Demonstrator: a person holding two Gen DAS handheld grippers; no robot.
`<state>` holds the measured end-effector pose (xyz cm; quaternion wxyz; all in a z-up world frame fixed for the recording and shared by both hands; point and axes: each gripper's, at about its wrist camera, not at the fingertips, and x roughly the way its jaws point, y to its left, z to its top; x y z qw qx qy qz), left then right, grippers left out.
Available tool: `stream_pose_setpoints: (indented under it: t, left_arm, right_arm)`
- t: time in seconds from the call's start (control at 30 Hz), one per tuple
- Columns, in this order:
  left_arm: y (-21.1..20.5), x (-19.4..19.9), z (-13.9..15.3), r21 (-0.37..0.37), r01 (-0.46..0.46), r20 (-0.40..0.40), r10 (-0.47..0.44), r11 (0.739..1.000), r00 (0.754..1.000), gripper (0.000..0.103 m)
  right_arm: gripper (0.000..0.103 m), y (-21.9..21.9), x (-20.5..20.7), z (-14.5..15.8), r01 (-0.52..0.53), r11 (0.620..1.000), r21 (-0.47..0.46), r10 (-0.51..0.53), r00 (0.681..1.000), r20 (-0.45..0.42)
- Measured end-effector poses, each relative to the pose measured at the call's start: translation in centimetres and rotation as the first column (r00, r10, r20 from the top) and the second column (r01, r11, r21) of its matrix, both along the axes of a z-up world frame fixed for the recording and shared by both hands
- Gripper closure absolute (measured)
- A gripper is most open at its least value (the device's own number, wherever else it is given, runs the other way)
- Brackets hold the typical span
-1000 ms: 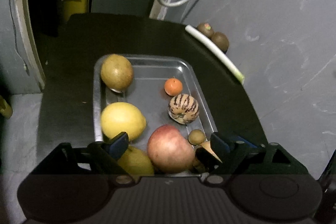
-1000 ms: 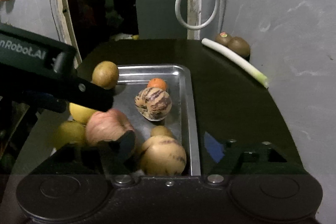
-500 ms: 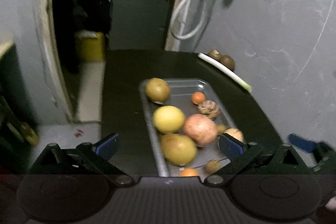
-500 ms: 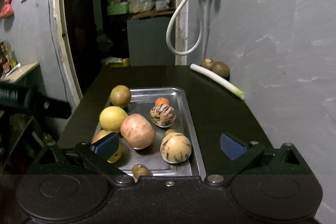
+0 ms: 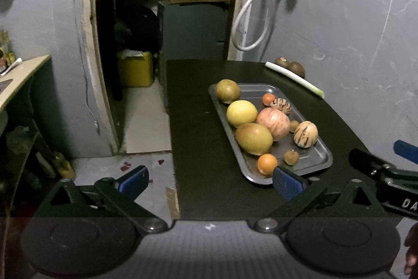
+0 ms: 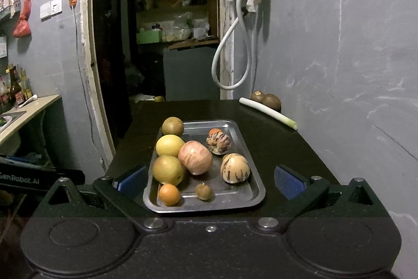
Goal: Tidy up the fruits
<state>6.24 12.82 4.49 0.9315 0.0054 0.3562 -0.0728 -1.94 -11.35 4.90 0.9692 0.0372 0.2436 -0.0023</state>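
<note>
My left tongs (image 5: 210,181) are matte black, with blue pads (image 5: 287,182) on angled black fingers, triangular cut-outs, silver pivot screws and a ribbed grey housing with two round discs. My right tongs (image 6: 210,178) look the same; white lettering marks each tool's side.

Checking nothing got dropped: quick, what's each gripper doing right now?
Left gripper: open, holding nothing.
Right gripper: open, holding nothing; the tray of fruit lies beyond it.
</note>
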Motion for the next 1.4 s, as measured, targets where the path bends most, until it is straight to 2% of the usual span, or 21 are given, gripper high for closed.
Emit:
stream_pose_setpoints:
  t: [0.2, 0.47, 0.57, 0.83, 1.0, 1.4]
  left_arm:
    - [1.2, -2.4, -1.4, 0.003, 0.013, 0.013, -0.013, 1.0, 1.0, 0.0]
    - [2.9, -3.6, -2.5, -0.037, -0.037, 0.046, 0.039, 0.999, 0.998, 0.0]
    - [3.2, -3.6, -2.7, -0.053, -0.065, 0.057, 0.068, 0.996, 0.996, 0.0]
    - [2.8, -4.2, -3.4, -0.02, -0.053, 0.03, 0.053, 0.998, 0.998, 0.0]
    - [2.3, -4.9, -3.8, -0.019, -0.055, -0.003, 0.055, 0.998, 0.998, 0.0]
    - [0.8, -6.0, -3.5, -0.021, -0.029, 0.009, 0.029, 0.999, 1.0, 0.0]
  right_arm:
    - [0.001, 0.7, -2.6, -0.9, -0.009, 1.0, -0.022, 0.009, 1.0, 0.022]
    - [0.001, 0.4, -3.6, -1.8, 0.012, 1.0, -0.001, -0.012, 1.0, -0.02]
    - [0.001, 0.4, -3.5, -1.7, -0.004, 1.0, -0.024, 0.003, 1.0, -0.018]
    - [0.001, -1.0, -3.7, -3.3, 0.042, 0.997, 0.058, -0.038, 0.996, -0.076]
    - [0.001, -1.6, -4.2, -3.7, 0.054, 0.996, 0.065, -0.049, 0.995, -0.082]
    - [0.001, -1.8, -3.9, -4.4, 0.01, 0.997, 0.079, -0.003, 0.996, -0.084]
